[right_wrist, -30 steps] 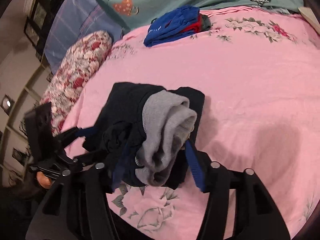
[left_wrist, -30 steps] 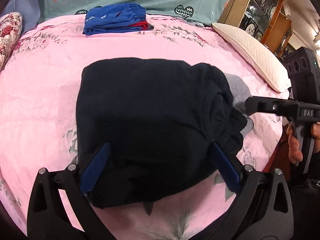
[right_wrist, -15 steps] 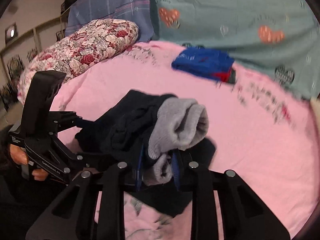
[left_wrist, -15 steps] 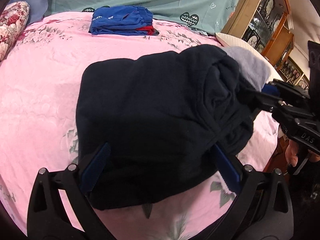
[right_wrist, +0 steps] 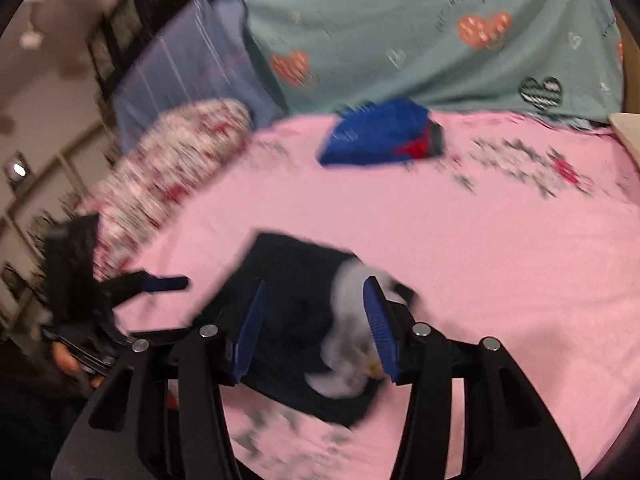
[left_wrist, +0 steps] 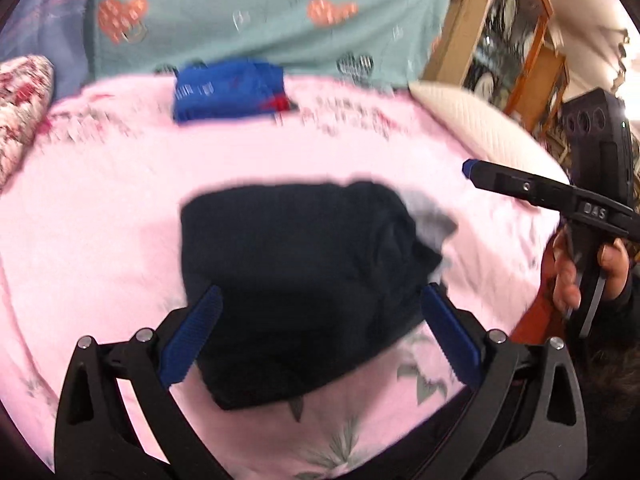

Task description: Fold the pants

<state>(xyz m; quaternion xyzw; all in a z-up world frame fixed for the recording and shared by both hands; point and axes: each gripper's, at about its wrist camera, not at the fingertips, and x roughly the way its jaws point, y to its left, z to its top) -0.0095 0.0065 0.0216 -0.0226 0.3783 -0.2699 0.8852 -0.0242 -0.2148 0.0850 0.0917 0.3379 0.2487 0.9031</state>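
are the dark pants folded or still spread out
Folded: the dark pants lie as one compact block on the pink bedsheet, grey lining bunched at one end.

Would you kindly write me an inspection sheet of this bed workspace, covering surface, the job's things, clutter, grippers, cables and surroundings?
Surface: pink floral bedsheet, mostly bare around the work.
Job's things: dark pants lying folded in a compact bundle on the sheet, grey lining showing at one end.
Clutter: folded blue garment at the far edge; floral pillow; white pillow.
Grippers: left gripper open, above the pants, holding nothing; right gripper jaws opening, its pads clear of the pants below them.
Cables: nothing seen.
Surroundings: teal heart-print bedding behind; wooden cabinet beside the bed.
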